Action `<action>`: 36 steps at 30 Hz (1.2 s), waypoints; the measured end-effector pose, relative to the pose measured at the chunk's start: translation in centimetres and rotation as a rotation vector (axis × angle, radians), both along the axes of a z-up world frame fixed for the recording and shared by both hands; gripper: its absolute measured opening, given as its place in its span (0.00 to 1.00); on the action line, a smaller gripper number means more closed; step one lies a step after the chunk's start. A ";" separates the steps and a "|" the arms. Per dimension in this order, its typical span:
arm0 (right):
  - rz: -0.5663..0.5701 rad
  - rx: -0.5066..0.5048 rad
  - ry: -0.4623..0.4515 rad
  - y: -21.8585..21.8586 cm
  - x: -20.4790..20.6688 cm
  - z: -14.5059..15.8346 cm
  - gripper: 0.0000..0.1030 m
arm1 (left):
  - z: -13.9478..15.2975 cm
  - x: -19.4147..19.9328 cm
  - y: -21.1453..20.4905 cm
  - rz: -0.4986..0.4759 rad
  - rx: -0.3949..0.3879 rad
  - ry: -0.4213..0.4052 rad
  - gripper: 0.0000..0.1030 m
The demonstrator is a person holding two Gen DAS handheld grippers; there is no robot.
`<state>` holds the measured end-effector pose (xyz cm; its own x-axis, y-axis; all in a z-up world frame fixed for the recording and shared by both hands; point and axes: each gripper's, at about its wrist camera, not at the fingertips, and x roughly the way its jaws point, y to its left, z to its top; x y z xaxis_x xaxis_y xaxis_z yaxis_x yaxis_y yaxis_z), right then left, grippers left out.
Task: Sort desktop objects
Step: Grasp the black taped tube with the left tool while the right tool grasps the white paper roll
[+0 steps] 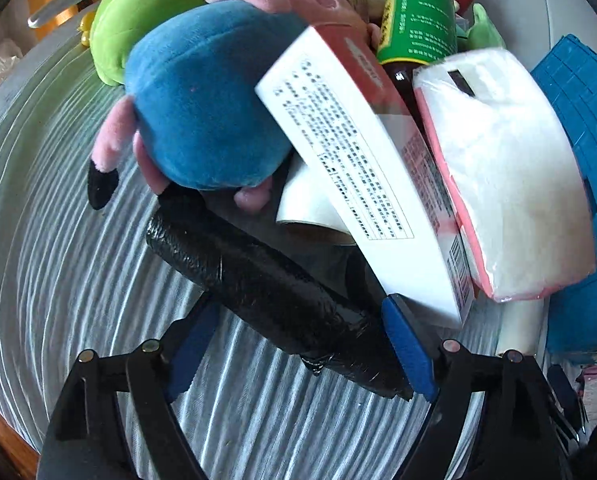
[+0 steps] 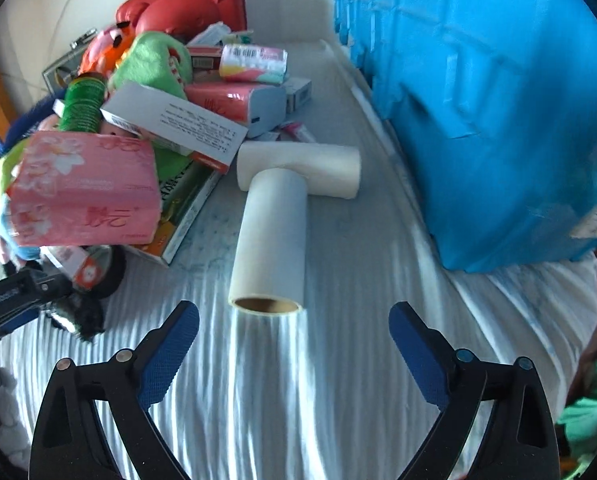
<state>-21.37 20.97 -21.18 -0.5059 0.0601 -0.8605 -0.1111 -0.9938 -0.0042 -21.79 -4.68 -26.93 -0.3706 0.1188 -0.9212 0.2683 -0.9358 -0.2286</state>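
In the left wrist view a black roll [image 1: 274, 300] lies slantwise between the fingers of my left gripper [image 1: 302, 320]. The jaws stand wide apart around it; I cannot tell if the pads touch it. Beyond it sits a pile: a blue and pink plush [image 1: 206, 100], a white printed box [image 1: 362, 184], a tissue pack [image 1: 510, 176] and a green-labelled bottle [image 1: 418, 24]. In the right wrist view my right gripper [image 2: 294, 328] is open and empty, just short of a white roll [image 2: 272, 236]. A second white roll [image 2: 298, 170] lies crosswise behind it.
A blue crate [image 2: 486, 112] stands at the right. The pile at the left holds a pink tissue pack [image 2: 86, 192], a red case [image 2: 190, 4] and a green plush [image 2: 150, 60]. A striped white cloth [image 2: 338, 360] covers the surface. The left gripper shows at the left edge [image 2: 14, 300].
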 end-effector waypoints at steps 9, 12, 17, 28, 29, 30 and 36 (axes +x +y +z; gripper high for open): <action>0.040 -0.021 -0.053 -0.1 -1.6 -1.7 0.44 | -0.2 3.1 1.4 -0.241 -0.160 0.012 0.53; 0.073 -0.030 -0.071 0.0 -0.6 -1.3 0.44 | -0.3 4.2 0.3 -0.310 -0.289 0.006 0.44; 0.145 -0.043 -0.150 0.1 1.9 -1.2 0.45 | 0.4 5.2 -1.9 -0.332 -0.336 0.007 0.44; 0.127 -0.038 -0.202 0.7 -0.4 -0.6 0.59 | -1.4 4.7 -0.9 -0.305 -0.296 -0.091 0.44; 0.126 -0.049 -0.218 0.7 -0.6 -0.9 0.50 | -1.3 4.9 -0.7 -0.314 -0.299 -0.090 0.41; 0.137 -0.057 -0.236 0.5 -0.7 -1.1 0.45 | -1.3 5.1 -0.4 -0.322 -0.296 -0.090 0.34; 0.184 -0.051 -0.161 -1.3 2.0 2.7 0.44 | 1.6 8.6 -0.3 -0.328 -0.359 -0.018 0.34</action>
<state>-19.35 19.71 -18.48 -0.3602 -0.0658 -0.9305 0.0700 -0.9966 0.0434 -13.15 -4.98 -25.36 -0.3503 -0.0998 -0.9313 -0.0535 -0.9905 0.1263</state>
